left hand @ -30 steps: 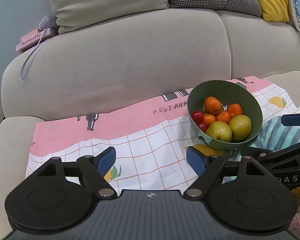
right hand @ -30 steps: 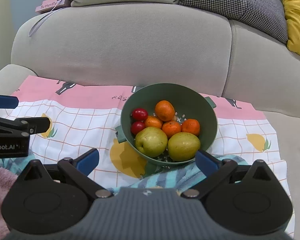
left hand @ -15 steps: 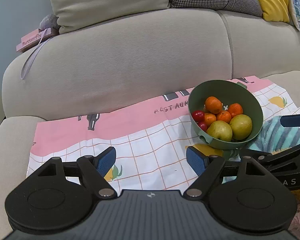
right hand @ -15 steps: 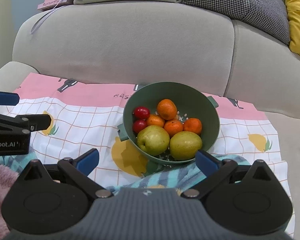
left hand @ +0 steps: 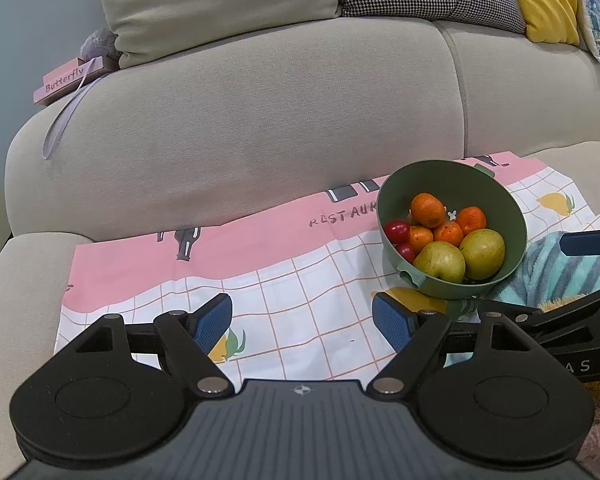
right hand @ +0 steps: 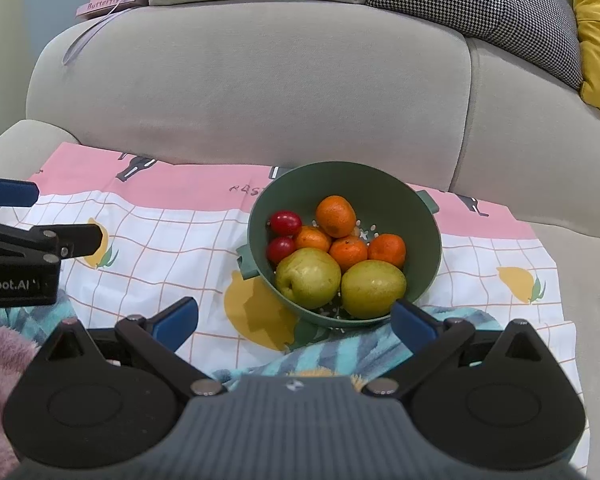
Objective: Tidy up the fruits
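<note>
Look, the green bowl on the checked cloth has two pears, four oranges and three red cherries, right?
Not quite: the bowl on the cloth holds two red cherries, not three, as the right wrist view shows. The two pears and four oranges are right.

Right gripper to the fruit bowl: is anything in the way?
Nothing visible blocks it. The right gripper is open and empty, and the green bowl sits just ahead of it on the cloth. The two pears lie nearest, in front of the oranges.
</note>
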{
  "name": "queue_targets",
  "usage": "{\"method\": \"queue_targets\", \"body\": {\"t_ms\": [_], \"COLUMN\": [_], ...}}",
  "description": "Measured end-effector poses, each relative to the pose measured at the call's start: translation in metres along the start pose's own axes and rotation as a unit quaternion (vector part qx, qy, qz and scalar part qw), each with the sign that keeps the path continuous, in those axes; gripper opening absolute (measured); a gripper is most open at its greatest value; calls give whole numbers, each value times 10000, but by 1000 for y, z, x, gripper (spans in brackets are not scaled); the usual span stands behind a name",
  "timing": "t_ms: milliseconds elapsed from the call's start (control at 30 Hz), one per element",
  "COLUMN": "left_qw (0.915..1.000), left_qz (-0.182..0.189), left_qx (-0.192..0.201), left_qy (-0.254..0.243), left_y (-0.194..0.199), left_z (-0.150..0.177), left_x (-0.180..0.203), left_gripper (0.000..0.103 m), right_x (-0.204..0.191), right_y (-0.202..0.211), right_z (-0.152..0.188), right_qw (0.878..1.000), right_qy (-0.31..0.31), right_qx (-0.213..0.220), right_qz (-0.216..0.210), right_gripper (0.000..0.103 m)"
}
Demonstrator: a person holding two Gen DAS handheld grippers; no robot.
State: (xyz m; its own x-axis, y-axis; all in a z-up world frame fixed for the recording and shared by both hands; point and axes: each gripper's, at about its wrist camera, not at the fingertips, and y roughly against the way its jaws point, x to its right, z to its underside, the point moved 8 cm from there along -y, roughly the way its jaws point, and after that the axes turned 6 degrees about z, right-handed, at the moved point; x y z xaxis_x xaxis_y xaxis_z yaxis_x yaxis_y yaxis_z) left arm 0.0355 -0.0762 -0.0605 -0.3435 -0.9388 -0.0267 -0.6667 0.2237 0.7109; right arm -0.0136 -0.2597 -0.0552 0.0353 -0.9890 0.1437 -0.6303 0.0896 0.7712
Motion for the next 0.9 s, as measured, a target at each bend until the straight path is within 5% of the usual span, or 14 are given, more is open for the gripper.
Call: {"method": "queue_targets", "body": {"t_ms": [900], "left_qw": [10000], "left_qz": [-53], "left_qx": [30], "left_qy": [-47], "left_y": [4], "left_z": [-1], "left_x": [-3], "left_gripper": [93], "right_x": [-2], "right_y": [-1], "right_z": [7], "right_qw": [10000], "right_qy": [16], "right_qx": [-88], "right_qz": [-38], "right_gripper": [99]}}
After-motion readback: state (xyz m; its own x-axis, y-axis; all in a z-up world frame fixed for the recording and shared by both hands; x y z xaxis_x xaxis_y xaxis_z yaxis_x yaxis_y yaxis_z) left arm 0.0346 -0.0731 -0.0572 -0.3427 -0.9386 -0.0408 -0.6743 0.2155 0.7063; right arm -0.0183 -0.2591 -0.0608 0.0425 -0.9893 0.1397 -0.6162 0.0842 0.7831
